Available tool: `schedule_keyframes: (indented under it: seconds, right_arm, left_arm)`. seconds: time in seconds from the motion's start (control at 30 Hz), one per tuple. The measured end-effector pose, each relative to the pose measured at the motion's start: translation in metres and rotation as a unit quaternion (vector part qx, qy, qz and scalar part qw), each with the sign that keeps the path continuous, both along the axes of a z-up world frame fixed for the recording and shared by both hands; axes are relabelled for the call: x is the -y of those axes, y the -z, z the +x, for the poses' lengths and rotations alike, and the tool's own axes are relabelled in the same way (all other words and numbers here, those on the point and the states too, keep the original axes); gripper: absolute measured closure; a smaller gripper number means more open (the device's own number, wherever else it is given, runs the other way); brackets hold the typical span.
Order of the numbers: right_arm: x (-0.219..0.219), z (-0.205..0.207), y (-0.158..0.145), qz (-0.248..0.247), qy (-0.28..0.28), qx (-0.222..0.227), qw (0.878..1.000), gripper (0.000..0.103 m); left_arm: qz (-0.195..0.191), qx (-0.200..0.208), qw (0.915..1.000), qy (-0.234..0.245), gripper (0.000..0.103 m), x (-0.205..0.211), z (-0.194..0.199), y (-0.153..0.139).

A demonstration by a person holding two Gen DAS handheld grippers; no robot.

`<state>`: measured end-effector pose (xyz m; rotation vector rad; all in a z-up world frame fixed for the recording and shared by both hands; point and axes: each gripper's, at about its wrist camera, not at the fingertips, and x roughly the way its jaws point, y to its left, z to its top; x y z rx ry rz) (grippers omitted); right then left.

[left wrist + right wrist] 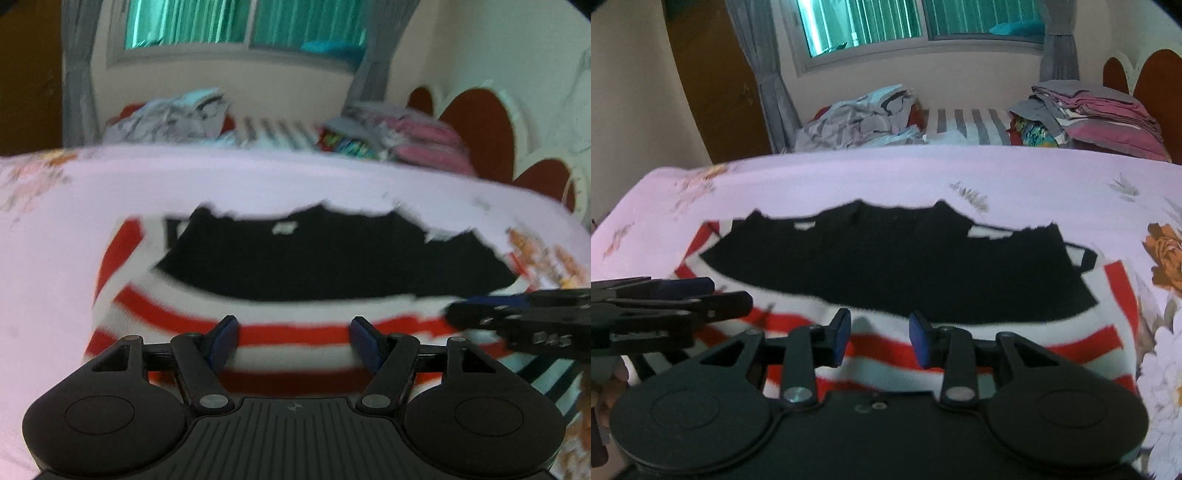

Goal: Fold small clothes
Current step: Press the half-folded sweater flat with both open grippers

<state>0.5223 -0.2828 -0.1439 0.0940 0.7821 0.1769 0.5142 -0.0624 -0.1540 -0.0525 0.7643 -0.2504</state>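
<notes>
Garment (871, 295), black on its far part and red-and-white striped on its near part, lies spread flat on the pale floral sheet (849, 177), its long axis running side to side across both views. It sits straight ahead of and below both tools, with the striped hem nearest them and the black part farther off.

The left gripper (293, 338) has its blue pads well apart with only striped cloth showing beyond the gap; nothing is pinched. The right gripper (879, 338) has a narrower gap, also with no cloth between the pads. Both are empty.

Each tool tilts downward toward the hem, side by side: the right one enters the left view from the right edge, and the left one enters the right view from the left edge. Neither is clearly nearer; both hang just over the striped edge, the left toward the garment's left half, the right toward its middle. Whether any pad touches the cloth cannot be told, given the blur.

A hem grip for a fold away looks likely next.
</notes>
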Motion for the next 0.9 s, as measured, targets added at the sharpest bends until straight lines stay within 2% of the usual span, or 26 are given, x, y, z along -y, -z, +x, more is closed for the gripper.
schedule_keyframes:
  seconds: [0.17,0.4,0.53,0.7,0.9]
  right_arm:
    - [0.015,-0.013,0.008,-0.052,0.028,0.005,0.998,0.069]
    - [0.042,-0.035,0.011,-0.089,0.065,0.008,0.994,0.068]
    - [0.043,-0.045,0.006,-0.087,0.082,0.003,0.993,0.067]
    - [0.019,-0.059,-0.013,-0.053,0.058,0.018,0.997,0.065]
    - [-0.019,-0.066,-0.016,-0.055,0.020,0.019,0.998,0.060]
  left_arm:
    - [0.006,0.005,0.9998,-0.016,0.036,-0.021,-0.008,0.007]
    - [0.019,-0.001,0.9996,-0.022,0.036,-0.033,-0.013,0.002]
    - [0.029,-0.008,0.9989,-0.035,0.036,-0.033,-0.017,-0.002]
    - [0.034,-0.007,0.9988,-0.034,0.036,-0.025,-0.030,-0.013]
    - [0.039,-0.007,0.9990,-0.022,0.036,-0.015,-0.047,-0.015]
